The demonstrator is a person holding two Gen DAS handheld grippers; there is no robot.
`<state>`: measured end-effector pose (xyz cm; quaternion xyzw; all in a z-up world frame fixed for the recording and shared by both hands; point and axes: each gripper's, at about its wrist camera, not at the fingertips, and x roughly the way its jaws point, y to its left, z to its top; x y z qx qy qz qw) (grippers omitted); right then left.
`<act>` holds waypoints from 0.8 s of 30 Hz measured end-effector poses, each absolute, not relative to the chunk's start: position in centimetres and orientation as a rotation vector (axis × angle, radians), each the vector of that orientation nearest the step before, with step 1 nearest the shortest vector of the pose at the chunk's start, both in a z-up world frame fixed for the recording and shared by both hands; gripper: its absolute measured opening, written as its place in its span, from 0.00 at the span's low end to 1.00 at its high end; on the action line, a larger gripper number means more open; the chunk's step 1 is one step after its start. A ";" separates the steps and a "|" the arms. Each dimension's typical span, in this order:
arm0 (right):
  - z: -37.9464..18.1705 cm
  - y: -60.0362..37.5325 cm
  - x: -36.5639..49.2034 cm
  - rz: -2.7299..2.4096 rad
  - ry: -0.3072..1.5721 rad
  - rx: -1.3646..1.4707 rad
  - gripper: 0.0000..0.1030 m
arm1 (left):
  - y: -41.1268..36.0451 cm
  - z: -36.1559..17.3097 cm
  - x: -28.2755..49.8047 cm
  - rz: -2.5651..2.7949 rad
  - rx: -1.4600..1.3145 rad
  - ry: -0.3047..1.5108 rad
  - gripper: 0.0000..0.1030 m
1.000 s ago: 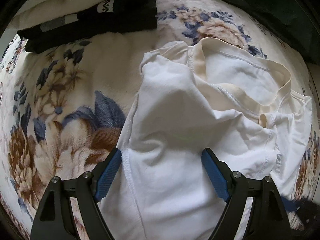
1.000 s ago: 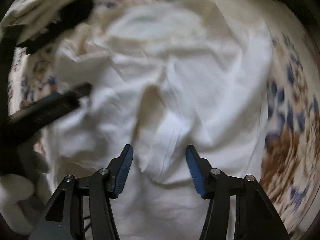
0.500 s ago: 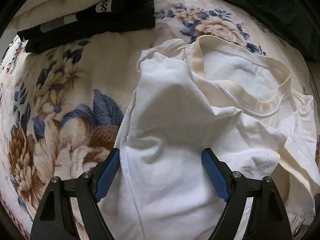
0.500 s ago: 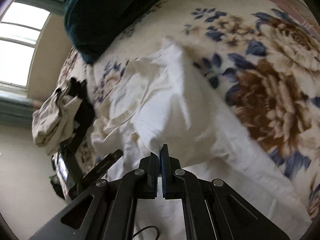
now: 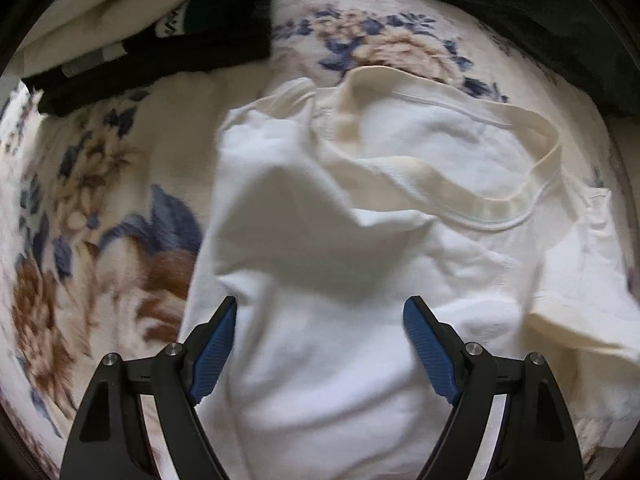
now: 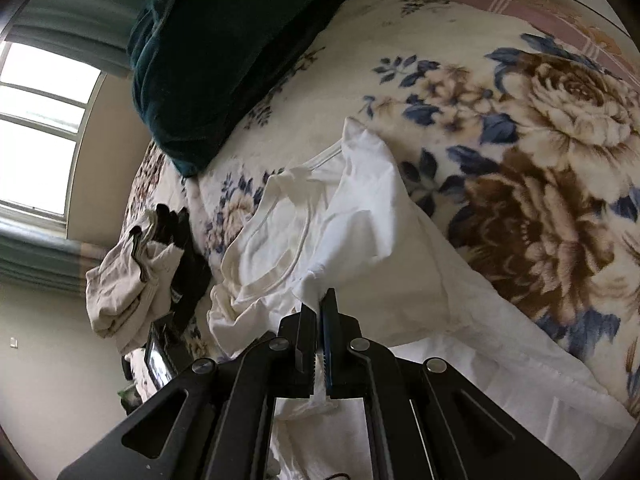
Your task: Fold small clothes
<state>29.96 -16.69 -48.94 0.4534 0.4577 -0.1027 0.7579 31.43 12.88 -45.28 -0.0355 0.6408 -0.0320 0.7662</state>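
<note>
My right gripper pinches the white shirt; my left gripper hangs spread wide above it, grasping nothing.

In the right view the shirt runs from my clenched jaws up toward frame centre, collar to the left, its long axis slanting lower right along the floral blanket. In the left view the cloth fills the centre and bottom, directly under the open fingers, so that hand is nearer the loose side. A dark pillow lies beyond, and folded clothes sit upper left, well apart, blocking nothing.
</note>
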 end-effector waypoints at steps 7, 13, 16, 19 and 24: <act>-49.2 -15.6 30.7 -0.184 1.037 0.912 0.03 | 16.8 -43.0 31.2 -0.127 -0.527 1.409 0.79; -49.5 -15.1 31.1 -0.150 1.054 0.849 0.03 | 17.5 -42.4 30.7 -0.200 -0.870 1.440 0.79; -49.7 -15.1 31.1 -0.143 1.056 0.842 0.03 | 13.4 -45.5 31.3 -0.278 -0.970 1.591 0.79; -49.6 -15.4 31.0 -0.140 1.056 0.825 0.03 | 10.7 -48.9 31.4 -0.305 -1.077 1.717 0.79; -49.4 -15.8 30.7 -0.131 1.057 0.814 0.03 | 7.7 -52.4 31.8 -0.292 -1.208 1.802 0.79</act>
